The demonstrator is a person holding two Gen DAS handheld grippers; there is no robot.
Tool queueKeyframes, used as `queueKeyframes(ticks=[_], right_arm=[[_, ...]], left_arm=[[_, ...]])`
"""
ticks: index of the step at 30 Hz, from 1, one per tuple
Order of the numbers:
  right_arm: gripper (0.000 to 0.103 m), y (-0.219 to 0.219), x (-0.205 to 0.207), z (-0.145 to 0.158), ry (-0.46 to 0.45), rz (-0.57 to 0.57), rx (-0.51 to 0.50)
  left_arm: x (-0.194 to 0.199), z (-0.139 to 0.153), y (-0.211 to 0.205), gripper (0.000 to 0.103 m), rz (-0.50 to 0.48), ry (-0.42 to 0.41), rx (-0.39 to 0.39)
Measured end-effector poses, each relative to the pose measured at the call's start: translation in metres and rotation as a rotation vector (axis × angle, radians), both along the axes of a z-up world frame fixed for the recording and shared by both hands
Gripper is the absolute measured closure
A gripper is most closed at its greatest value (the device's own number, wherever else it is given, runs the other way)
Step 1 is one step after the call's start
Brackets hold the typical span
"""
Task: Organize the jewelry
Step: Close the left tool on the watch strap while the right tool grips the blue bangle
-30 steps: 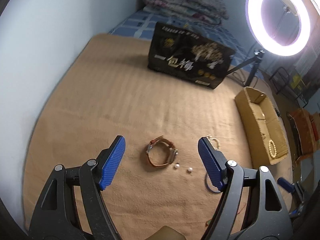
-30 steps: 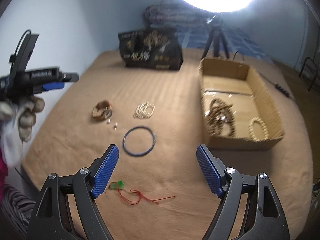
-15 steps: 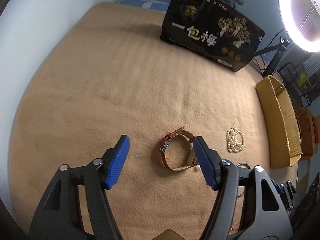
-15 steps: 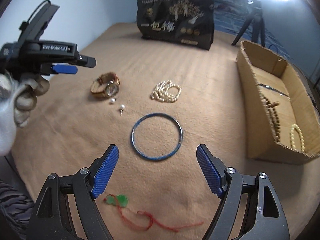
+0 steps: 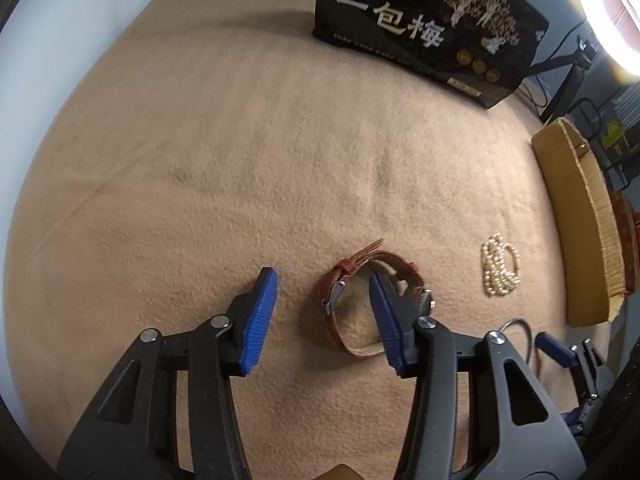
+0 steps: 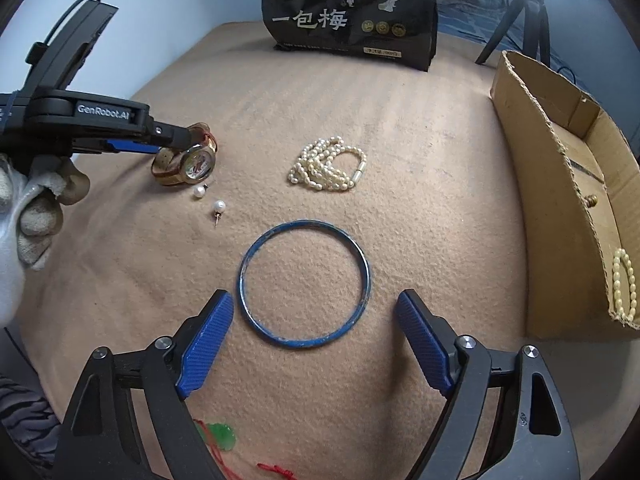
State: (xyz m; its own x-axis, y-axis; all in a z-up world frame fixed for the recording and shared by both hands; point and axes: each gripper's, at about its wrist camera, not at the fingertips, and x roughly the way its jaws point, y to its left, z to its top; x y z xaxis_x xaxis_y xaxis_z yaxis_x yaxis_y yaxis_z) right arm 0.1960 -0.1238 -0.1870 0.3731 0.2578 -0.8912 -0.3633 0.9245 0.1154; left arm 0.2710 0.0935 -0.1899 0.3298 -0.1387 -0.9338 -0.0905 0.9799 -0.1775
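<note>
Leather watch (image 5: 372,304) | left gripper (image 5: 320,320) closing, straddling strap

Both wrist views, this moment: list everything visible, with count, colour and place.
wristwatch: 1, reddish-brown strap, left on blanket, one left finger inside its loop
pearl earrings: 2, white, beside the wristwatch
pearl bracelet: 1, cream, mid blanket
bangle: 1, blue, between right fingers, untouched
pendant: 1, green on red cord, near edge
cardboard box: 1, brown, right
bead bracelet: 1, cream, in the box
snack bag: 1, black, far end
blanket: 1, tan
ring light: 1, white, on a tripod
left gripper: blue pads, closing, open
right gripper: blue pads, open
gloved hand: 1, white
</note>
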Motion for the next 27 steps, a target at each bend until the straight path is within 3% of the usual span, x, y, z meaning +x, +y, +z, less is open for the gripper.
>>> queueKeyframes(ticks=[10, 16, 18, 21, 27], right_arm=[[0.016, 0.019, 0.006, -0.008, -0.010, 0.046, -0.077], [0.016, 0.024, 0.006, -0.008, 0.005, 0.055, -0.121], [0.017, 0.024, 0.005, -0.008, 0.006, 0.058, -0.120], [0.030, 0.023, 0.006, -0.006, 0.005, 0.067, -0.113], [0.031, 0.022, 0.006, -0.004, 0.003, 0.073, -0.089]], left_arm=[[0.005, -0.007, -0.003, 0.070, -0.019, -0.004, 0.036], [0.009, -0.006, -0.014, 0.089, -0.040, -0.007, 0.035], [0.009, -0.006, -0.017, 0.090, -0.042, -0.011, 0.046], [0.008, -0.004, -0.016, 0.092, -0.041, -0.013, 0.047], [0.004, 0.002, -0.012, 0.095, -0.029, -0.027, 0.054]])
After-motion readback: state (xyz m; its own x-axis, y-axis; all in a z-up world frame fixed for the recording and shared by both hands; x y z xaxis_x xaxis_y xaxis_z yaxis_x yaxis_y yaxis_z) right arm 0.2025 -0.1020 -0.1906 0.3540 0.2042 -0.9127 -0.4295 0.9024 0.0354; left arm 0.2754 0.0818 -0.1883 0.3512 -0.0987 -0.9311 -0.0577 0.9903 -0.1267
